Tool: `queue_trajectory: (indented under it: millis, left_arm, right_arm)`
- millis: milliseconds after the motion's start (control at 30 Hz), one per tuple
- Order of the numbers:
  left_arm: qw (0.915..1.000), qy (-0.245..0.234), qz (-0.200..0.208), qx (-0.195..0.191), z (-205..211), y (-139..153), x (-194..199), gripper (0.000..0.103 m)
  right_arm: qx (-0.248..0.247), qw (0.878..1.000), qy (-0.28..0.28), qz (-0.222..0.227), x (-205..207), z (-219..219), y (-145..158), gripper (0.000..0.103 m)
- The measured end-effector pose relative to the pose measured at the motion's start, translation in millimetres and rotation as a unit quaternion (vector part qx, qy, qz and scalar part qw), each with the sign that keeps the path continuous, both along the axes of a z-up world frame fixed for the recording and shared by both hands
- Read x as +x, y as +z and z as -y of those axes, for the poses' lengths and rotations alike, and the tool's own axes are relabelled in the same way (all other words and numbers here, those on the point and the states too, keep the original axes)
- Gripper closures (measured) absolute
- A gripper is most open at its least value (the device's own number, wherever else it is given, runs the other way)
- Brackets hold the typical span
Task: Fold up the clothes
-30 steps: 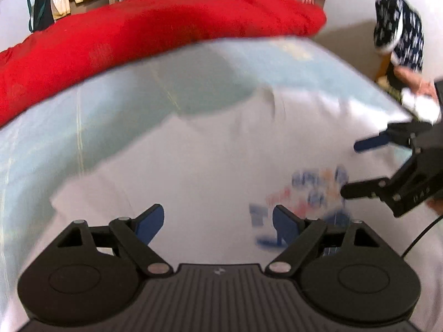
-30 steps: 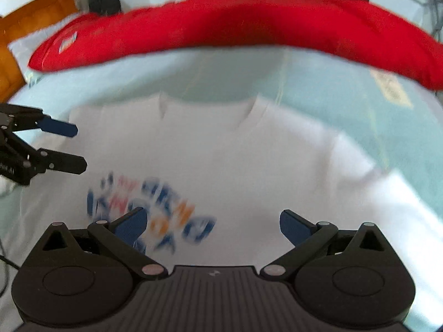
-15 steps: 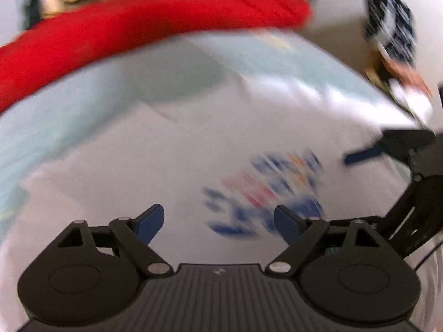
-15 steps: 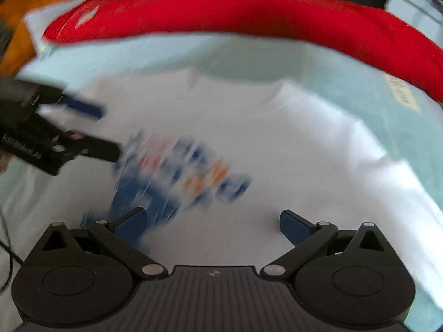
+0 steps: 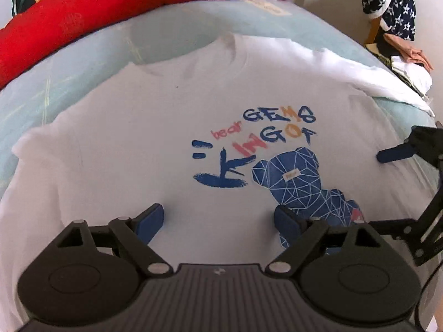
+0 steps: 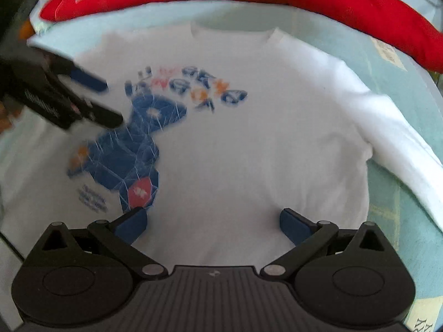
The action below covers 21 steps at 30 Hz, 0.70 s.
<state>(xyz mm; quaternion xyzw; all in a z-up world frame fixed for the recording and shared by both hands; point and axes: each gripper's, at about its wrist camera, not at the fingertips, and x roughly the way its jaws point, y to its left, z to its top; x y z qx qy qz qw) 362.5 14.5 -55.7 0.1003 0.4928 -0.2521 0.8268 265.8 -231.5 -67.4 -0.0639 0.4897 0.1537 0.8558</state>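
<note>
White T-shirt (image 5: pixel 144 149) flat — both claws agape

Left gripper (image 5: pixel 218 218): a black ribbed housing is seen at the bottom edge, with a small pale logo at its top centre. It is flanked by two round black discs, each with a shallow circular recess. Black linkage bars with triangular cut-outs are pinned by silver rivets. The fingers (image 5: pixel 151 218) are faced in blue.

Right gripper (image 6: pixel 213 221): the same build is noted: ribbed black housing, twin discs, silver rivets, blue-faced fingers (image 6: pixel 131 222). A thin black cable is seen trailing at its right side in the left wrist view. White lettering is noted on the left gripper's black body in the right wrist view, too blurred to read.
</note>
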Motion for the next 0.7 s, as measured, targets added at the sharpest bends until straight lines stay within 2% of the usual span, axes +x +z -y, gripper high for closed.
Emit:
queue_trajectory:
  millis: [100,167,233,267,400,500,567,700]
  left_arm:
    - [0.9999,0.004,0.006,-0.011,-2.0,8.3,-2.7,0.016]
    - [0.9999,-0.004,0.010,-0.012,-3.1,11.5,-6.5,0.016]
    - [0.9999,-0.012,0.003,0.008,-2.2,5.7,-8.1,0.016]
    - [0.9998,-0.014,0.000,0.017,-2.4,2.1,-8.6,0.016]
    - [1.0000,-0.005,0.001,0.006,-7.1,1.0,-10.1,0.016]
    - [1.0000,0.001,-0.001,0.002,-7.4,3.6,-8.3,0.016]
    - [1.0000,-0.001,-0.002,0.004,-8.9,5.0,-6.7,0.016]
    - [0.9999,-0.002,-0.011,0.009,-14.0,2.4,-1.9,0.016]
  right_arm:
    - [-0.004,1.000,-0.006,0.020,-7.7,-1.6,-1.5,0.000]
    - [-0.008,1.000,-0.009,0.013,-3.9,-3.4,2.8,0.000]
    - [-0.003,1.000,-0.012,0.010,0.1,-1.9,10.7,0.000]
    - [0.002,1.000,-0.015,0.020,2.1,0.5,15.1,0.000]
    - [-0.004,0.996,-0.040,0.074,20.7,15.6,30.1,0.000]
    - [-0.018,0.996,-0.076,0.054,50.5,25.7,19.3,0.000]
    - [-0.013,0.995,-0.095,0.015,60.1,32.3,6.3,0.000]
    - [0.002,0.993,-0.120,0.006,48.9,41.6,8.4,0.000]
